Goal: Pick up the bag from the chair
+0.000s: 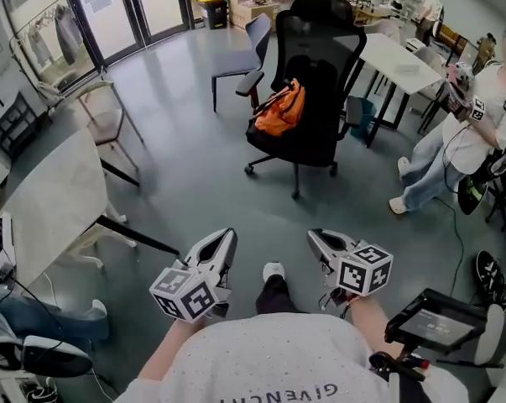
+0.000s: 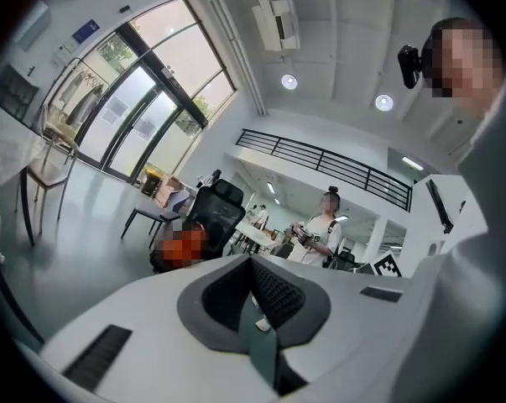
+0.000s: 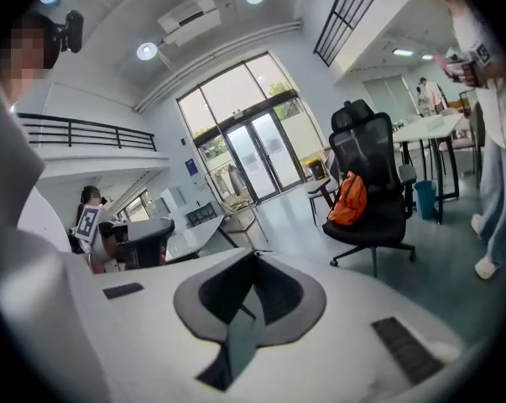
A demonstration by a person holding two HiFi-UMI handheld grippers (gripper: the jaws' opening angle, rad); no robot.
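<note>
An orange bag (image 1: pixel 279 107) lies on the seat of a black office chair (image 1: pixel 320 74), leaning against its backrest, across the floor from me. My left gripper (image 1: pixel 226 238) and right gripper (image 1: pixel 316 238) are held low near my body, both shut and holding nothing, far short of the chair. In the left gripper view the bag (image 2: pixel 184 246) shows as an orange patch on the chair (image 2: pixel 216 211), beyond the shut left gripper (image 2: pixel 254 263). The right gripper view has the bag (image 3: pixel 350 200) on the chair (image 3: pixel 372 175), to the right beyond the shut right gripper (image 3: pixel 254 255).
A white table (image 1: pixel 51 196) stands at the left, another white table (image 1: pixel 401 61) behind the chair. A person (image 1: pixel 475 120) sits at the right. A grey chair (image 1: pixel 251 44) and a beige chair (image 1: pixel 101 112) stand further back. Grey floor lies between me and the office chair.
</note>
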